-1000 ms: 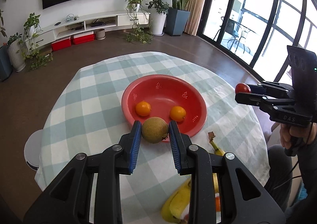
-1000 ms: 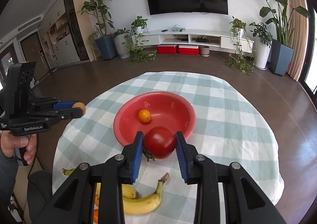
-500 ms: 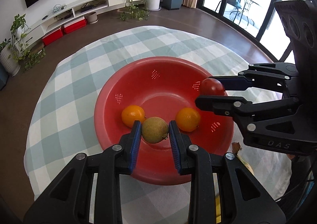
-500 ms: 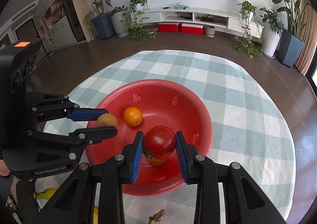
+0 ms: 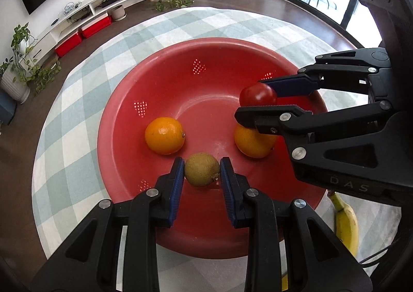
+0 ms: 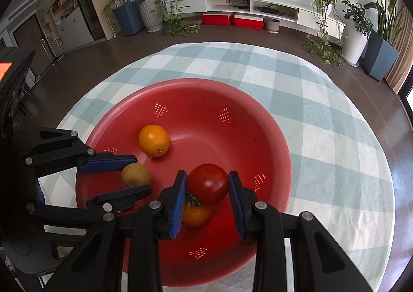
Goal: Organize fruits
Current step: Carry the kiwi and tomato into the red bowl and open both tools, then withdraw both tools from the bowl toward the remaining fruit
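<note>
A red bowl (image 5: 206, 64) (image 6: 258, 116) sits on the checked tablecloth. My left gripper (image 5: 202, 169) (image 6: 130, 177) is shut on a small brown-green round fruit (image 5: 202, 168) (image 6: 135, 175) low inside the bowl's near side. My right gripper (image 6: 207, 183) (image 5: 255, 101) is shut on a red tomato (image 6: 207, 183) (image 5: 257, 94), held just above an orange (image 5: 254, 143) (image 6: 195, 214) that lies in the bowl. A second orange (image 5: 164, 135) (image 6: 154, 140) rests on the bowl's floor to the left.
A banana (image 5: 347, 222) lies on the cloth outside the bowl, at the lower right of the left wrist view. The round table (image 6: 335, 137) drops off to dark floor all around. A TV unit and potted plants stand far behind.
Both grippers came forward and down from beside the table to inside the bowl, each still clamped on its fruit. The bowl and its two oranges stayed put.
</note>
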A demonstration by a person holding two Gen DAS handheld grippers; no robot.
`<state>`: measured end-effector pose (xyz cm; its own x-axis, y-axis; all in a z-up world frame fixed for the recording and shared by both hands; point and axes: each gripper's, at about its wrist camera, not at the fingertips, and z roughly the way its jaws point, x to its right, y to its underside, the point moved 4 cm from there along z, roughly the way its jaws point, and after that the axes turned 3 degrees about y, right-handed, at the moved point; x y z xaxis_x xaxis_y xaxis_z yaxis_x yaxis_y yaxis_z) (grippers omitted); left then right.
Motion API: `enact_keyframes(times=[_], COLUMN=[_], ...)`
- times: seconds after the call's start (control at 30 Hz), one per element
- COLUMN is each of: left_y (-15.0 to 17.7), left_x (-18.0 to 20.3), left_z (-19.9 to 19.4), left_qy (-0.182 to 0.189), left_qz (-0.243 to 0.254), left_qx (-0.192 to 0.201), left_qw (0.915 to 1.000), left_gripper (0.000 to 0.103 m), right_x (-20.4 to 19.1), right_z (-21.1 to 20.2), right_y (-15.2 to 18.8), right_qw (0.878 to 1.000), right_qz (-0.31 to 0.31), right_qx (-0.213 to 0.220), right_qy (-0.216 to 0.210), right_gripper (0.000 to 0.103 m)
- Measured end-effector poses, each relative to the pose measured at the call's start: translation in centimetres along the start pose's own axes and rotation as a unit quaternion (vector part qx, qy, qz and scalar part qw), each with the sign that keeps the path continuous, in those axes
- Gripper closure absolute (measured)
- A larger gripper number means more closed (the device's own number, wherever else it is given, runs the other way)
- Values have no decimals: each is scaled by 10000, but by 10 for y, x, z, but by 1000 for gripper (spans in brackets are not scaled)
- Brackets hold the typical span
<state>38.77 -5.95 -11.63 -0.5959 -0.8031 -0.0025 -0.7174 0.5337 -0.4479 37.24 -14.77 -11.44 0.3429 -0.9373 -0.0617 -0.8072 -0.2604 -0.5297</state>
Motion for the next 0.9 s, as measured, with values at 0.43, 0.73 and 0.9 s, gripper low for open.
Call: enact_keyframes(times=[0.43, 0.73, 0.9], left_y=[0, 2, 9], left_x=[-6, -13, -25], left_z=[2, -29, -69], left_qy=[-55, -173, -250], left_qz=[-98, -226, -455], left_qx=[42, 422, 837], left_qw=[9999, 9987, 9951], left_gripper=[75, 31, 27], right_x=[-3, -2, -8], right_z=[-7, -72, -119], right_y=[1, 17, 49], right_qw=[9999, 9969, 9915], right_qz=[-22, 291, 374], right_qx=[78, 718, 1139], right_qy=[116, -124, -498], right_gripper=[67, 34, 23])
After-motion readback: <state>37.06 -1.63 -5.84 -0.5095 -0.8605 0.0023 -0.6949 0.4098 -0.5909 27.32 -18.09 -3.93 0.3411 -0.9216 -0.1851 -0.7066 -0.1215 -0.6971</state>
